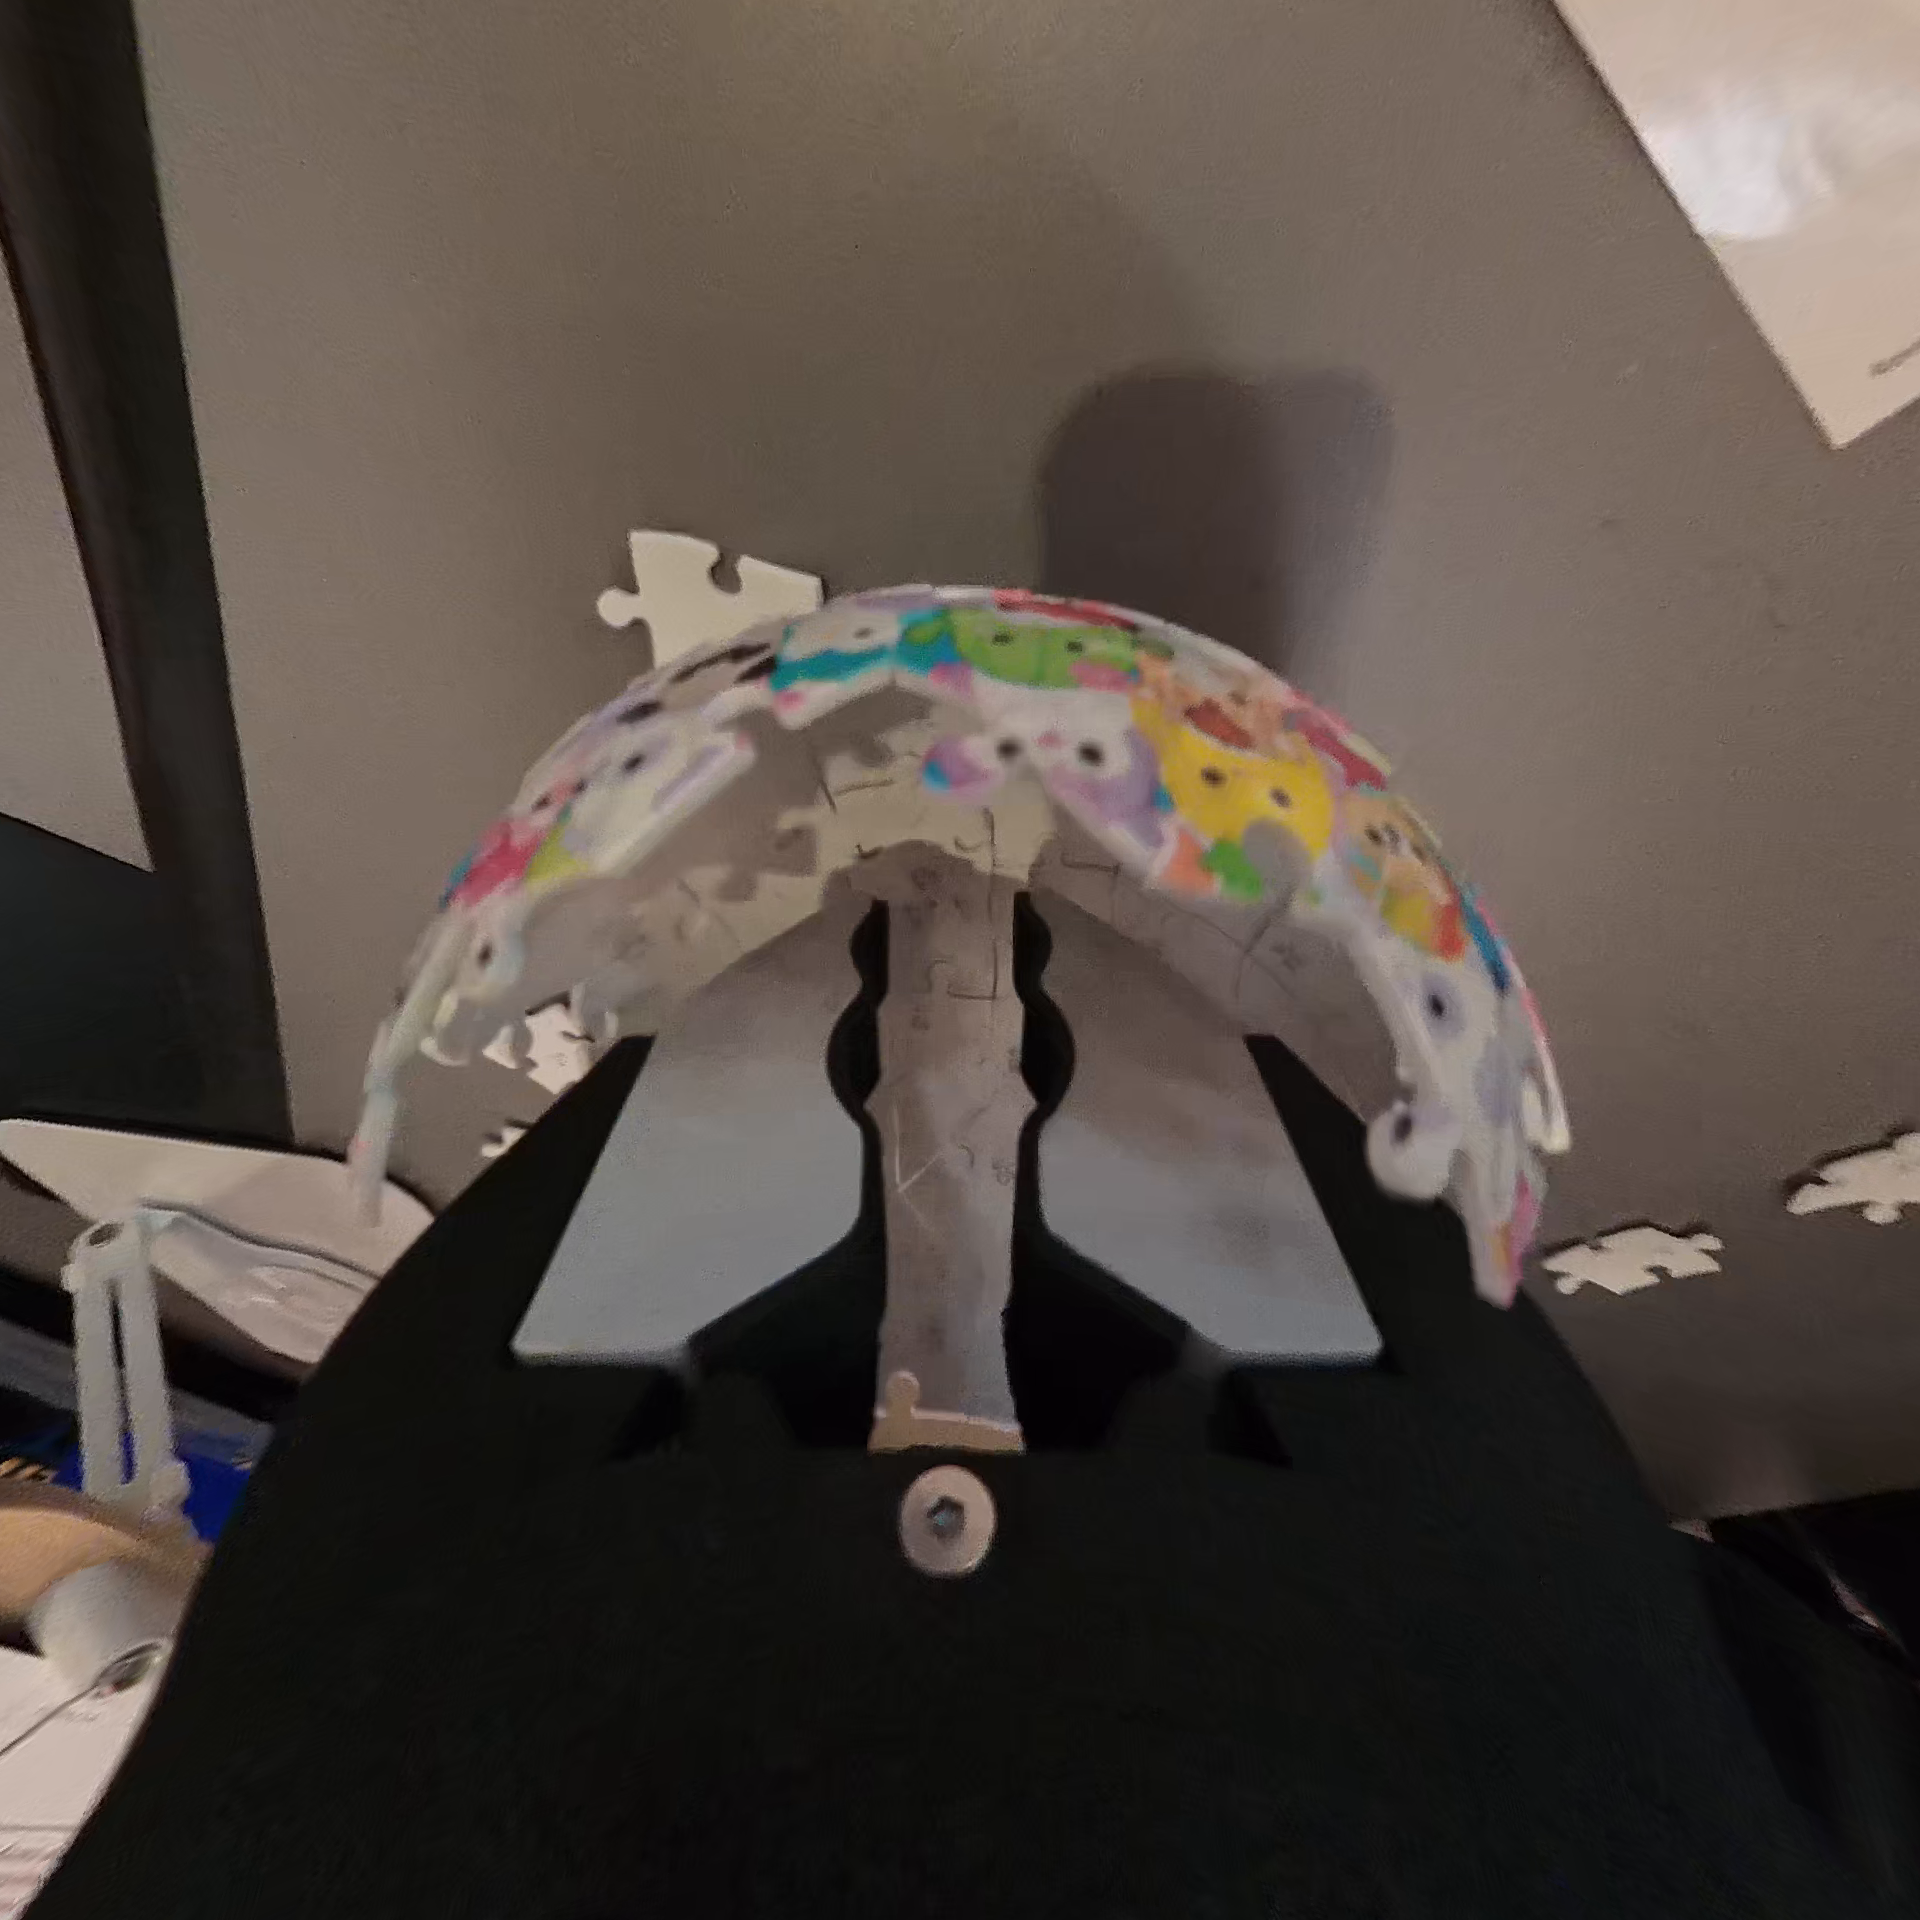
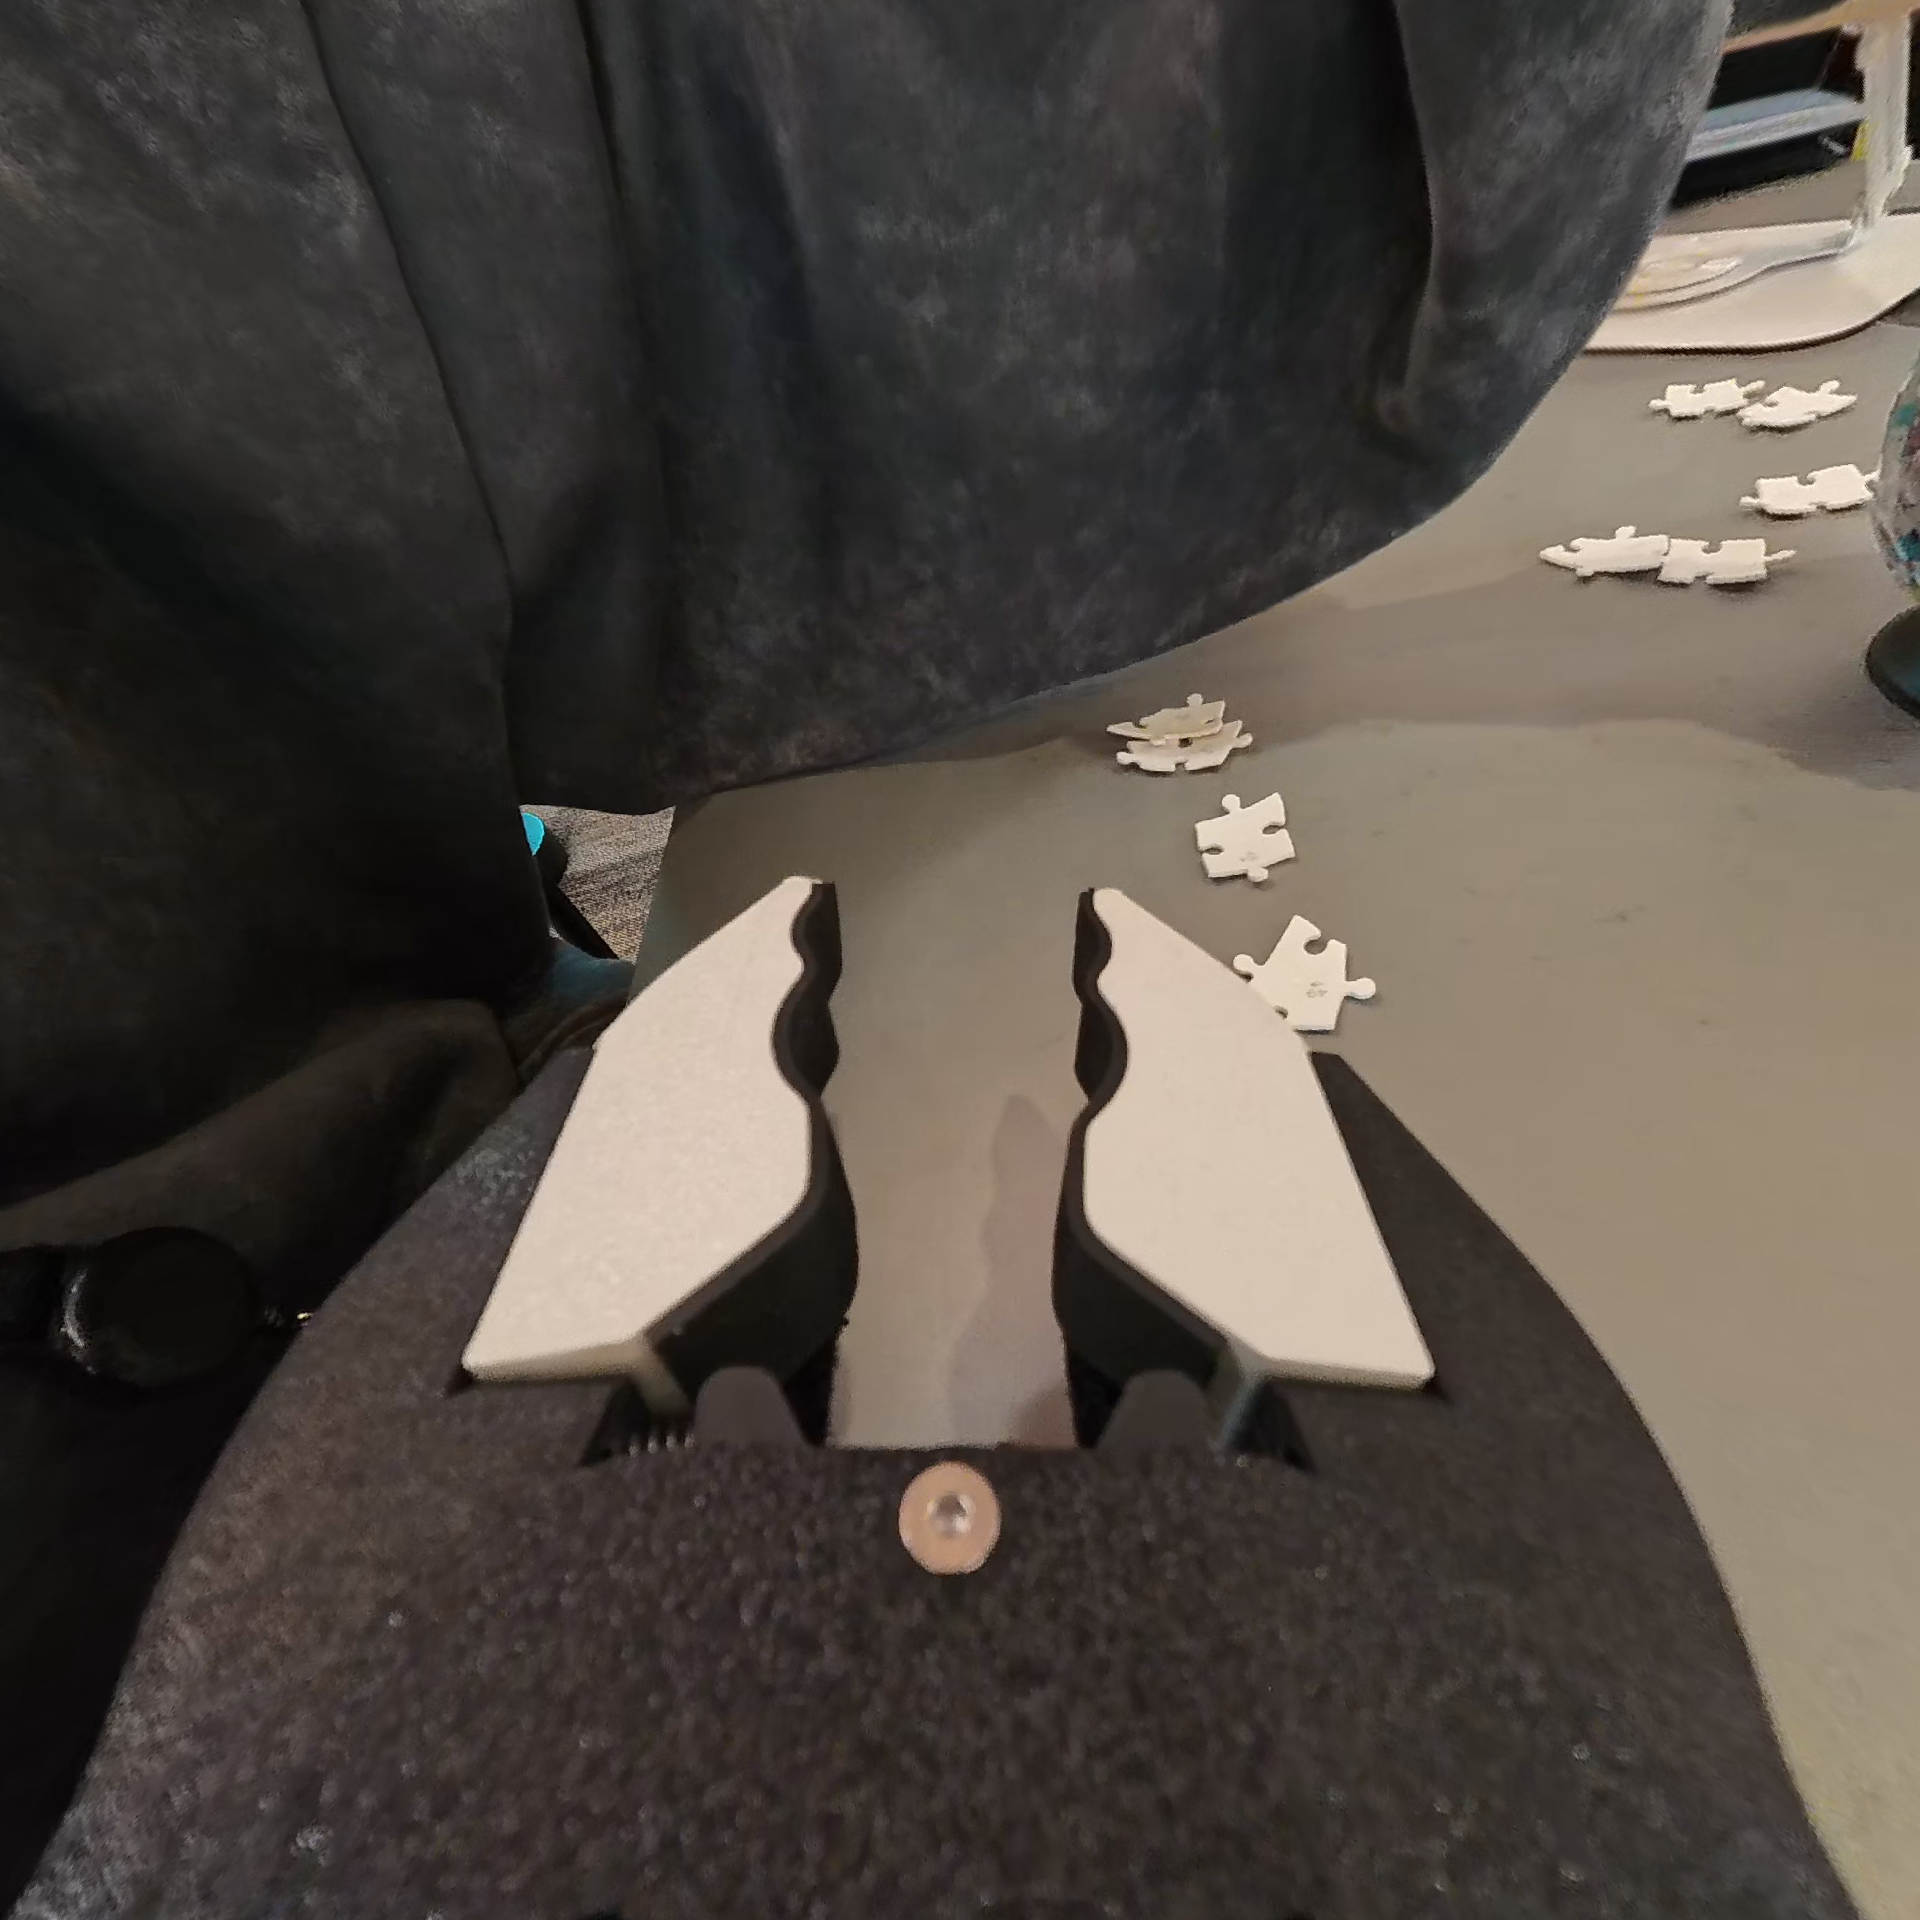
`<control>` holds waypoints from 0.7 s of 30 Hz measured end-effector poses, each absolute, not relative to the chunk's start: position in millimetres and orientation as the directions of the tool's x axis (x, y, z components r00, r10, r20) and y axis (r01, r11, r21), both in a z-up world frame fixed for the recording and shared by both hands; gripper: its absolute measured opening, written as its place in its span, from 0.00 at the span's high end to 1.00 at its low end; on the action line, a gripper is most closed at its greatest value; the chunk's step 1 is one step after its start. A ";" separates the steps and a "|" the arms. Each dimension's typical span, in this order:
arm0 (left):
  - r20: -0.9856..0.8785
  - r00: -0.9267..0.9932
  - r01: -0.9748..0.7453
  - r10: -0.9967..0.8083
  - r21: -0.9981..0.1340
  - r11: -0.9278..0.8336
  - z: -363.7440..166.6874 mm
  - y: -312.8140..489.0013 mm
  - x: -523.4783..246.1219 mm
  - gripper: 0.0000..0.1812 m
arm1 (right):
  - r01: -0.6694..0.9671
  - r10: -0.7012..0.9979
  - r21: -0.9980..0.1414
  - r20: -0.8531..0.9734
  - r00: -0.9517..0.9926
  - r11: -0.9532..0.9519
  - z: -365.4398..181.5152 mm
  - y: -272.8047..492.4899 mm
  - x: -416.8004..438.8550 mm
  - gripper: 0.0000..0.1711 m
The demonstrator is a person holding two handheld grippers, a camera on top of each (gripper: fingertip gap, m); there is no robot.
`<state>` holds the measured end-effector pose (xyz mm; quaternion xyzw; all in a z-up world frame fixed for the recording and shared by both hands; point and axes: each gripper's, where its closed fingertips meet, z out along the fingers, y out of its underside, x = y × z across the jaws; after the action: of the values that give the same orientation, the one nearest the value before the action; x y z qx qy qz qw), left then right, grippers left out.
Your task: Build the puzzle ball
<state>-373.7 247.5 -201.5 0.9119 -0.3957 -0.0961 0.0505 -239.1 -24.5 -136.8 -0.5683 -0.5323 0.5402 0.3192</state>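
Note:
My left gripper (image 1: 951,914) is shut on the rim of the partly built puzzle ball (image 1: 1039,748), a colourful curved shell with cartoon prints outside and grey inside, held above the grey table (image 1: 727,364). A white piece (image 1: 696,592) sticks up at the shell's far edge. My right gripper (image 2: 956,904) is open and empty, low over the table (image 2: 1455,831) near its edge. Several loose white puzzle pieces lie face down to its right, the nearest (image 2: 1309,971) beside the right finger, another (image 2: 1247,836) just beyond. A sliver of the ball (image 2: 1896,488) shows at the right edge.
A person's dark clothing (image 2: 623,364) fills the left and top of the right wrist view. White card sheets lie at the table's far side (image 2: 1766,301) and top right (image 1: 1766,156). Loose pieces (image 1: 1631,1257) lie right of the ball. A clear plastic stand (image 1: 114,1351) sits at left. My hands' fingertips stand some 30 cm from each other. My left gripper's tips are some 6 cm from the white piece (image 1: 696,592).

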 end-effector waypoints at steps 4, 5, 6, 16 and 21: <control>-0.138 0.661 -0.716 -0.738 0.181 -0.675 -208.5 247.8 -370.5 0.83 | 0.259 0.950 -0.938 -0.275 -0.150 -0.231 -136.7 -24.0 -238.8 0.75; -0.143 0.659 -0.714 -0.738 0.186 -0.674 -209.8 248.3 -371.0 0.81 | 0.259 0.949 -0.938 -0.275 -0.151 -0.231 -136.6 -24.1 -238.8 0.75; -0.155 0.656 -0.714 -0.739 0.191 -0.674 -210.6 249.8 -372.4 0.81 | 0.259 0.949 -0.938 -0.275 -0.151 -0.231 -136.6 -24.2 -238.9 0.75; -0.149 0.667 -0.703 -0.730 0.198 -0.683 -212.5 251.7 -374.1 0.83 | 0.260 0.949 -0.938 -0.277 -0.154 -0.231 -136.5 -24.3 -238.6 0.75; -0.135 0.672 -0.701 -0.728 0.201 -0.684 -213.3 249.0 -374.2 0.85 | 0.261 0.948 -0.937 -0.277 -0.154 -0.232 -136.8 -24.2 -238.6 0.75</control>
<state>-374.2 249.0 -213.3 0.9118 -0.3920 -0.1026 0.0663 -238.6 -24.2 -136.8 -0.5677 -0.5325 0.5418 0.3171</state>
